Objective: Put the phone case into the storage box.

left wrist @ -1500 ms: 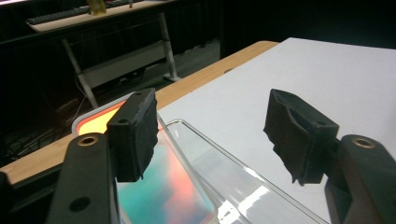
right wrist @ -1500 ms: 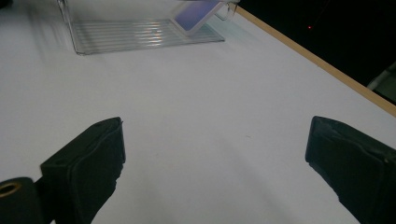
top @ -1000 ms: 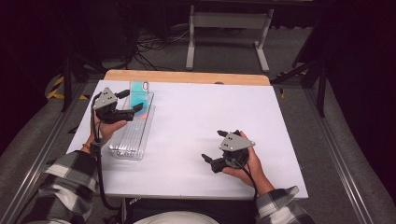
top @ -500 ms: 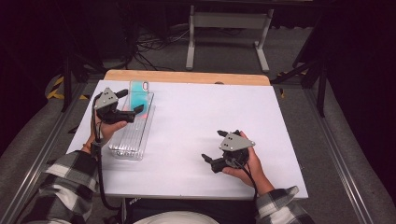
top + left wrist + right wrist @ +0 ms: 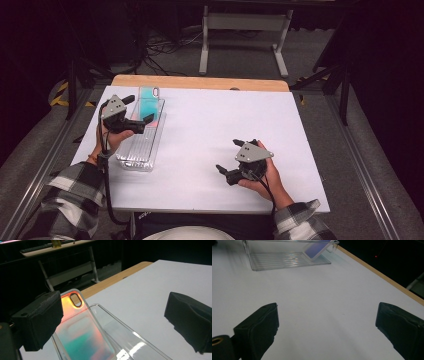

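A clear plastic bin (image 5: 142, 145) lies on the left part of the white table (image 5: 210, 125). An iridescent teal and orange phone case (image 5: 149, 102) leans in the bin's far end, its camera hole up. In the left gripper view the phone case (image 5: 80, 332) rests against the bin's clear wall (image 5: 130, 337). My left gripper (image 5: 137, 111) hovers open over the bin's far half, just above the case, holding nothing. My right gripper (image 5: 229, 159) rests open low over the table near the front right, empty. From the right gripper view the bin (image 5: 287, 257) and case (image 5: 317, 248) sit far ahead.
A wooden strip (image 5: 200, 82) edges the table's far side. Beyond it stand a metal frame (image 5: 240, 30) and cables on a dark floor. Rails run along the table's left side (image 5: 55, 145).
My left gripper has shifted slightly over the bin. The right gripper stays in place.
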A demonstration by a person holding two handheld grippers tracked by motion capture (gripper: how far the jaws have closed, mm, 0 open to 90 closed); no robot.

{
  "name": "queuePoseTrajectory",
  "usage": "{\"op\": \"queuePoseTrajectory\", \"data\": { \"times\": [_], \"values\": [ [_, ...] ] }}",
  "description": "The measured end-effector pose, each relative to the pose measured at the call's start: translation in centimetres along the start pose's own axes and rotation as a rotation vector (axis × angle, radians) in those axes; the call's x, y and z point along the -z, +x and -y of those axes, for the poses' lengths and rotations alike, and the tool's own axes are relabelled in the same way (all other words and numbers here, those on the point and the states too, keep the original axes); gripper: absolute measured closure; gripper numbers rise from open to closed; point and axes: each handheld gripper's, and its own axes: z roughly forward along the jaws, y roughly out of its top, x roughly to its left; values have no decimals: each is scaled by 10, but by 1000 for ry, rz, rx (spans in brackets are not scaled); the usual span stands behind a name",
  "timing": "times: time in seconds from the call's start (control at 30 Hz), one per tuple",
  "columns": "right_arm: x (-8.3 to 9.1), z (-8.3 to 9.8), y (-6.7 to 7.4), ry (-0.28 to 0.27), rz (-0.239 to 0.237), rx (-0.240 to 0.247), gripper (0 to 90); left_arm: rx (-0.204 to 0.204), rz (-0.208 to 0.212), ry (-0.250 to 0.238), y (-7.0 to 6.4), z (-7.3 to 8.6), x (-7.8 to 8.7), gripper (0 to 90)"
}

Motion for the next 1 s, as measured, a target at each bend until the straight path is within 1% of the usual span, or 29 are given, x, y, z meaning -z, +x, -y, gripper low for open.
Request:
{"op": "queuePoseTrajectory", "data": {
  "times": [0.07,0.1,0.17,0.3,0.47,0.5,0.53,0.67,0.73,0.8,1.0],
  "values": [
    [0,0,0,-5,6,-5,51,2,-1,-9,-1,-1,3,23],
    [0,0,-1,-5,8,-5,51,7,8,-7,-1,-1,4,24],
    [1,0,-1,-6,9,-5,51,11,13,-25,-3,-2,6,24],
    [1,0,-1,-7,12,-4,51,-7,22,-16,-8,-3,7,25],
    [1,0,-2,-7,10,-3,51,-11,35,-23,-14,-4,9,28],
    [2,0,-2,-7,11,-1,51,-22,36,-17,-15,-4,9,28],
    [2,0,-2,-7,13,-1,51,-22,34,-25,-16,-3,9,28],
    [4,0,-3,-10,19,-7,51,-20,46,-25,-18,-4,12,28],
    [5,0,-4,-15,23,-10,51,-17,49,-33,-19,-5,13,28],
    [6,0,-5,-16,27,-13,51,-24,54,-30,-20,-5,14,28],
    [5,0,-4,-19,27,-7,51,-26,63,-38,-24,-6,17,28]
  ]
}}
